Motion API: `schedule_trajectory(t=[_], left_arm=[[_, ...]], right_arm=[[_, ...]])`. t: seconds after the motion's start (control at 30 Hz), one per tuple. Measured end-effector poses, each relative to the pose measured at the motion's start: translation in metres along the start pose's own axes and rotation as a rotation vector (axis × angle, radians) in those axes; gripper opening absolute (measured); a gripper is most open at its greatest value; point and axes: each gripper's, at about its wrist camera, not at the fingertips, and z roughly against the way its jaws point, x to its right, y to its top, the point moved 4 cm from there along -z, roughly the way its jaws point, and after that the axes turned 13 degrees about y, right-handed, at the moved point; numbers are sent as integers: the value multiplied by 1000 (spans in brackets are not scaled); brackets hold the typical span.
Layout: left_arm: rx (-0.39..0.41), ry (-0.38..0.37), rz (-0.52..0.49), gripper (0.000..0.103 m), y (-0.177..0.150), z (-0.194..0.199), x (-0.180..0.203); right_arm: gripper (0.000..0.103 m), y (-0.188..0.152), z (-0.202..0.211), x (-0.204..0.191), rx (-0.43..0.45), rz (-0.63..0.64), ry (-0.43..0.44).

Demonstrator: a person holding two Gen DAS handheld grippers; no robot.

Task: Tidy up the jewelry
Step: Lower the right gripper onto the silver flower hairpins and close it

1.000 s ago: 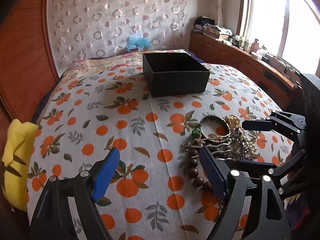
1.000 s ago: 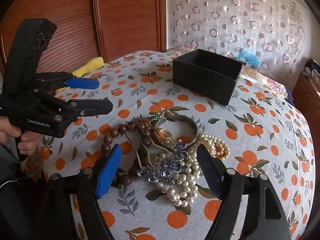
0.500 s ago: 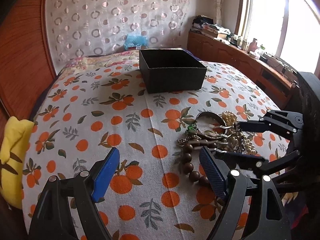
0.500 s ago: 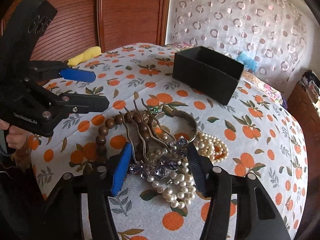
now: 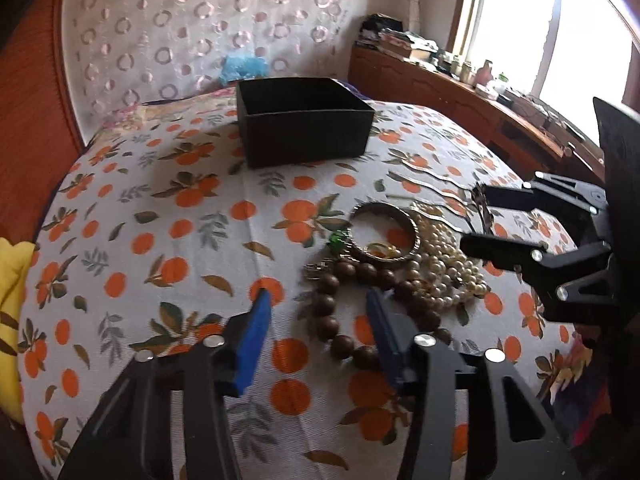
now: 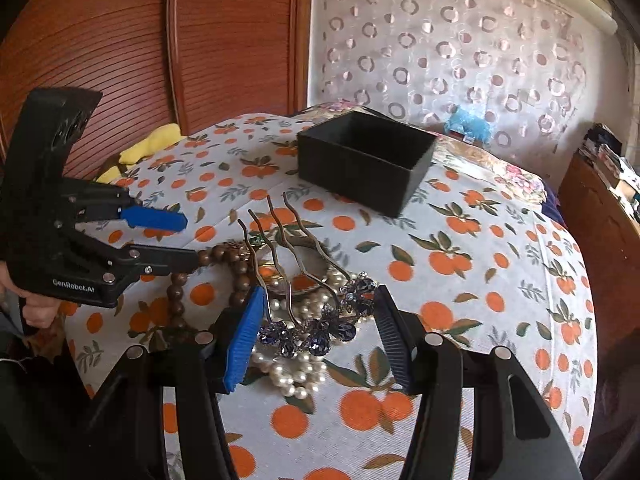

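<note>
A jewelry pile lies on the orange-print bedspread: a brown bead bracelet (image 5: 340, 316), pearl strands (image 5: 444, 264), a metal bangle (image 5: 384, 232) and a hair comb with blue crystals (image 6: 316, 328). My right gripper (image 6: 320, 320) is closed on the comb's crystal end and holds it tilted, prongs pointing away. My left gripper (image 5: 320, 308) is open, its fingers straddling the brown beads. An open black box (image 5: 300, 120) stands farther back and also shows in the right wrist view (image 6: 368, 160).
A wooden headboard (image 6: 160, 40) runs behind the bed. A yellow cloth (image 5: 10, 280) lies at the bed's left edge. A wooden sideboard with clutter (image 5: 460, 84) stands under the window. A blue item (image 6: 468, 124) lies behind the box.
My right gripper narrowed onto the crystal hair comb and raised it off the pile. My left gripper moved forward over the brown beads and narrowed somewhat.
</note>
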Motion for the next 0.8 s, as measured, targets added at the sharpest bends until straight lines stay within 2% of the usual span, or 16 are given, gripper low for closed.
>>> schedule_trajectory(t=[0.27, 0.3, 0.33, 0.37, 0.5, 0.8], left_arm=[[-28, 51, -37, 30, -4, -12, 9], [-25, 59, -43, 27, -4, -12, 9], [-21, 66, -49, 16, -5, -12, 9], [-20, 55, -51, 13, -5, -11, 10], [-1, 28, -38, 12, -6, 0, 10], [110, -7, 11, 12, 13, 41, 3]], right_arm=[[58, -1, 3, 4, 9, -16, 1], [58, -1, 3, 4, 9, -16, 0], [58, -1, 3, 4, 8, -16, 0], [58, -1, 3, 4, 8, -15, 1], [58, -2, 3, 4, 5, -17, 1], [58, -1, 6, 4, 11, -22, -1]])
